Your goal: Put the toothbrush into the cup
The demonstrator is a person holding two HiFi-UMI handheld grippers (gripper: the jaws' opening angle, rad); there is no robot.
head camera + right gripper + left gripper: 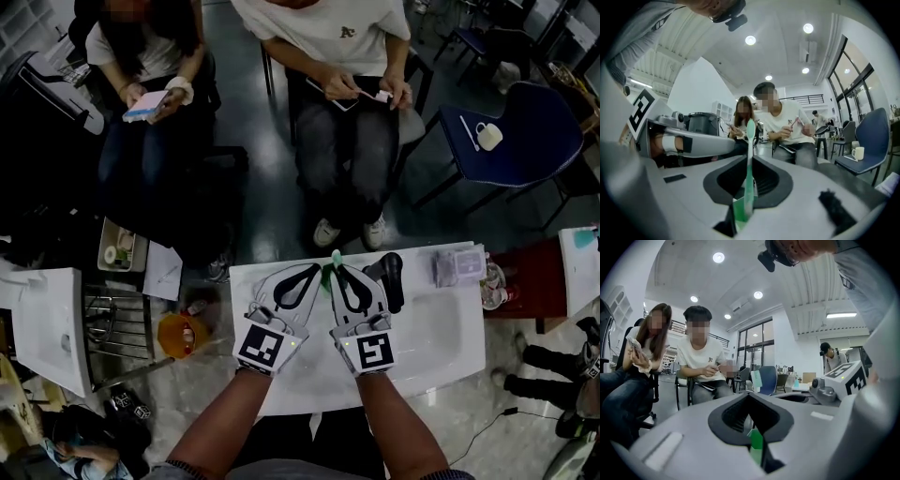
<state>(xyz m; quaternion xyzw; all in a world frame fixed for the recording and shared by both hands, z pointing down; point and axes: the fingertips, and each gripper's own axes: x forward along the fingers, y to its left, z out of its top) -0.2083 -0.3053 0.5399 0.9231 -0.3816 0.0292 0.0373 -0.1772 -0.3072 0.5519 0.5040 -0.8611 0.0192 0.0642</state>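
A green toothbrush stands upright over the white table's far edge, between the tips of both grippers. In the right gripper view its stem and head rise straight up from my right gripper, which is shut on the green handle. In the left gripper view the bristled head shows above my left gripper, whose tips are closed on a strip of the same green handle. The left gripper and right gripper lie side by side, pointing away from me. A black cup-like thing lies just right of the right gripper.
The white table has a shallow recess on its right side and a clear box at its far right corner. Two seated people are beyond the table. A blue chair with a white mug stands at the far right.
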